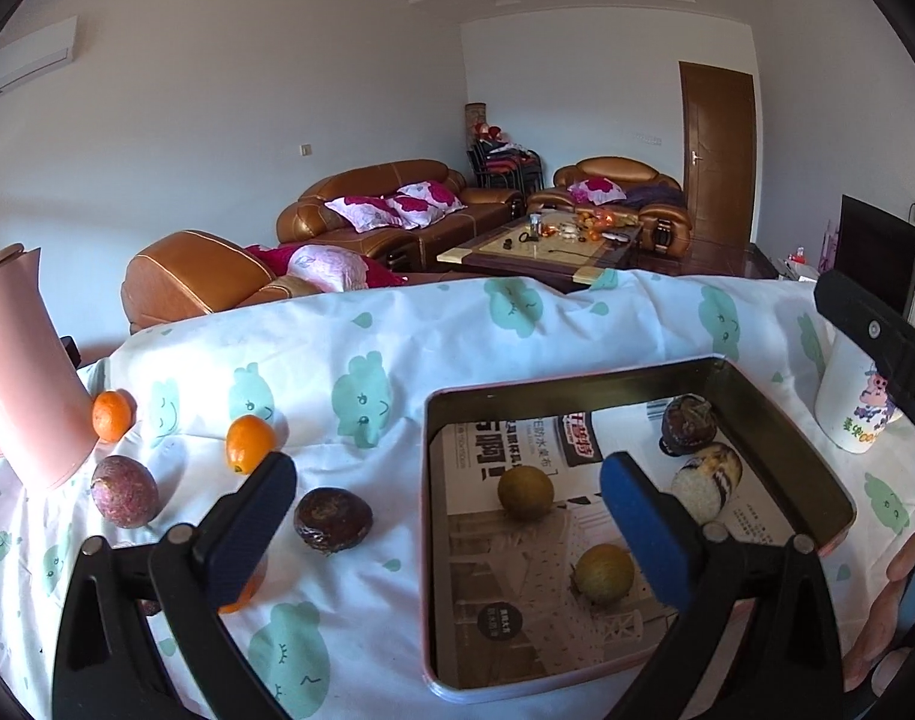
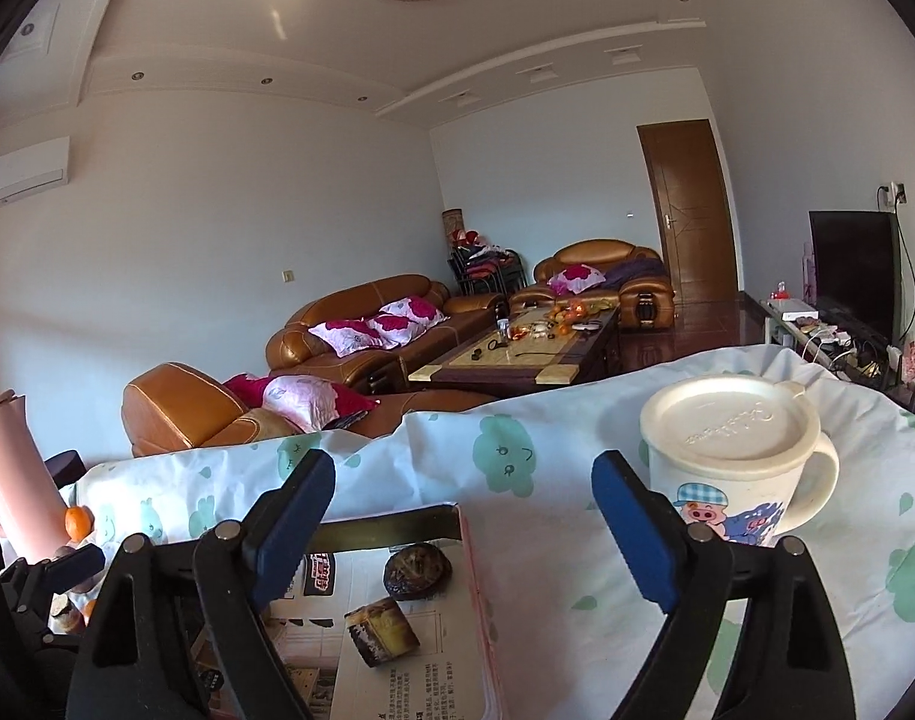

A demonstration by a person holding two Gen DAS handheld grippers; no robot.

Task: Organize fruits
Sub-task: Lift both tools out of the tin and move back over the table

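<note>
My left gripper [image 1: 448,480] is open and empty above the cloth, between the loose fruit and the metal tray [image 1: 781,402]. The tray holds two greenish-yellow round fruits [image 1: 525,492] [image 1: 605,573], a dark wrinkled fruit [image 1: 688,423] and a dark-and-pale piece [image 1: 706,480]. On the cloth to the left lie a dark wrinkled fruit [image 1: 332,520], a purple passion fruit [image 1: 124,491], two small oranges [image 1: 250,443] [image 1: 113,415], and another orange [image 1: 247,591] half hidden behind the left finger. My right gripper [image 2: 463,486] is open and empty over the tray's far right corner [image 2: 397,525].
A pink jug [image 1: 25,372] stands at the left of the table. A white lidded cartoon mug [image 2: 733,456] stands right of the tray, close to my right gripper's right finger. The table's far edge drops off towards the sofas and a coffee table.
</note>
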